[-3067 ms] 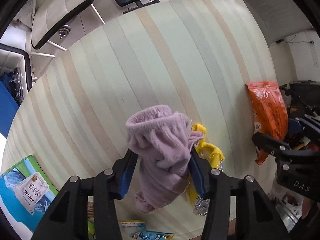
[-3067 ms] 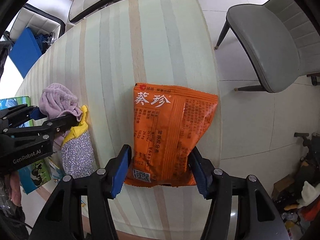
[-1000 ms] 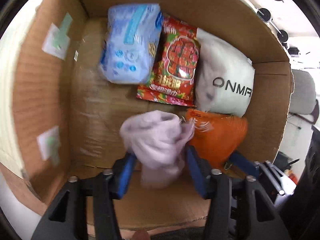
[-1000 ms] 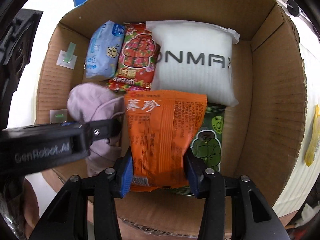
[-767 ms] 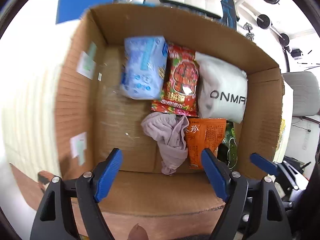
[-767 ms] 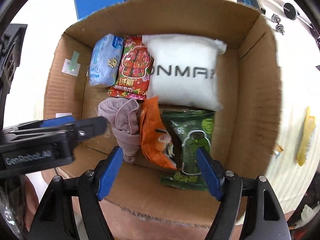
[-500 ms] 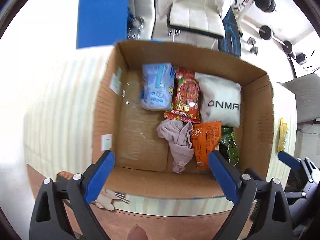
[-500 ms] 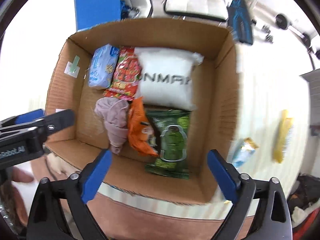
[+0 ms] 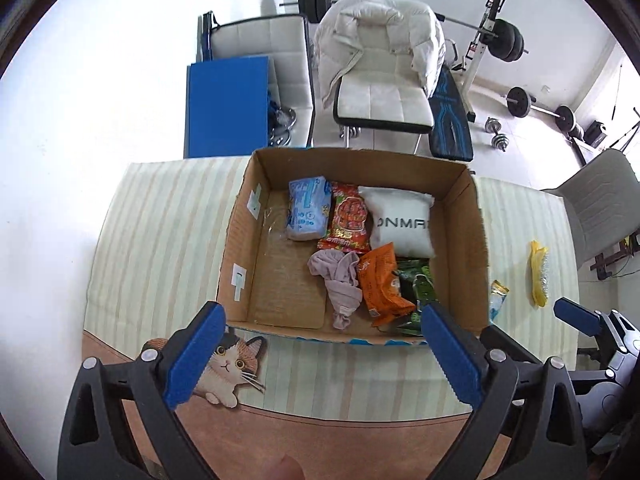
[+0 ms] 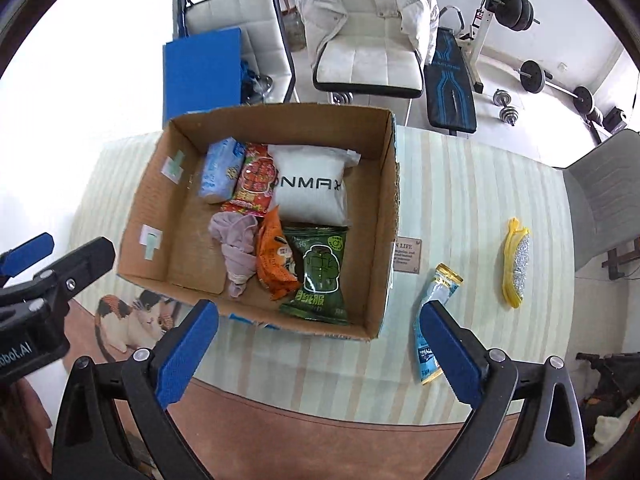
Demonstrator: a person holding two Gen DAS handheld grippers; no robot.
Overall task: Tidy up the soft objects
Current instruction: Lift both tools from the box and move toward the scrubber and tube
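An open cardboard box (image 9: 476,240) (image 10: 384,208) stands on the striped table. In it lie a pink sock (image 9: 340,280) (image 10: 238,244), an orange snack bag (image 9: 380,284) (image 10: 276,260), a green packet (image 10: 320,276), a white ONMAX pouch (image 9: 402,224) (image 10: 310,188), a red packet (image 9: 348,218) and a blue tissue pack (image 9: 306,208). My left gripper (image 9: 320,328) is open and empty, high above the box's near edge. My right gripper (image 10: 318,322) is open and empty above the box's near right part.
On the table right of the box lie a yellow scrubber (image 10: 516,266) (image 9: 536,274) and a blue sachet (image 10: 434,324). A cat picture (image 9: 228,364) marks the near table edge. White chairs (image 9: 380,92), a blue board (image 9: 226,106), a grey chair (image 10: 604,196) and weights stand behind.
Both grippers let go of the sock and the orange bag inside the box, opened wide, and pulled up and back; the whole box and table now show.
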